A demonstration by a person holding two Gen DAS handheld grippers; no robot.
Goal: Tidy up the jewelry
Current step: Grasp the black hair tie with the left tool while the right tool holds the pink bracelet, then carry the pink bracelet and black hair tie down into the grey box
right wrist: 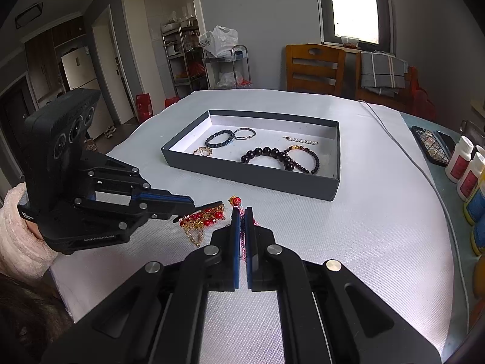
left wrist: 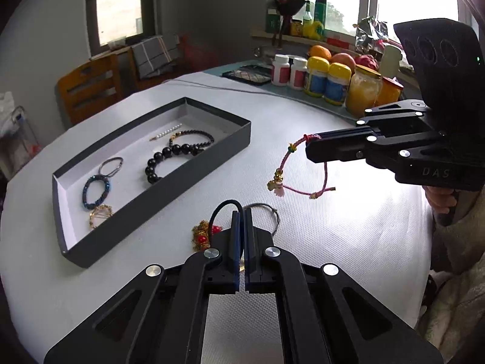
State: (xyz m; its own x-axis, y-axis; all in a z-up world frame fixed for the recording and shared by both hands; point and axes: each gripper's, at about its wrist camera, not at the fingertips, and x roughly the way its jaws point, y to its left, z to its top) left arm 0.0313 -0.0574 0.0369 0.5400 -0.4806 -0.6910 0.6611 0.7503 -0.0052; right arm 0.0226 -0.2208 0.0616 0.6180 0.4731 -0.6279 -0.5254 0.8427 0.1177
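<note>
A shallow dark grey cardboard tray (left wrist: 169, 179) with a white floor sits on the table (left wrist: 333, 242), which is covered in a white, finely woven cloth. Inside the tray lie a string of large glossy black beads (left wrist: 169, 157), a thinner dark beaded bracelet (left wrist: 200, 139), a short row of pearls (left wrist: 168, 132), a blue-black beaded ring (left wrist: 96, 192), a thin metal hoop (left wrist: 111, 165) and a gold wire piece (left wrist: 101, 216).

The right gripper (left wrist: 309, 145) reaches in level from the right side of the left wrist view, its fingers pressed together on a pink braided cord bracelet (left wrist: 298, 171), which hangs clear of the cloth with small gold charms dangling at its lowest loop.

The left gripper (left wrist: 242, 215) points down at a slant, its blue-padded fingers shut on a thin black elastic loop (left wrist: 225, 207) that arches up at their tips. Just beneath it on the cloth lie a gold chain with round red beads (left wrist: 206, 233) and a thin grey cord bracelet (left wrist: 266, 214). A fuzzy pale sleeve (right wrist: 18, 230) covers the wrist behind the left gripper.
</note>
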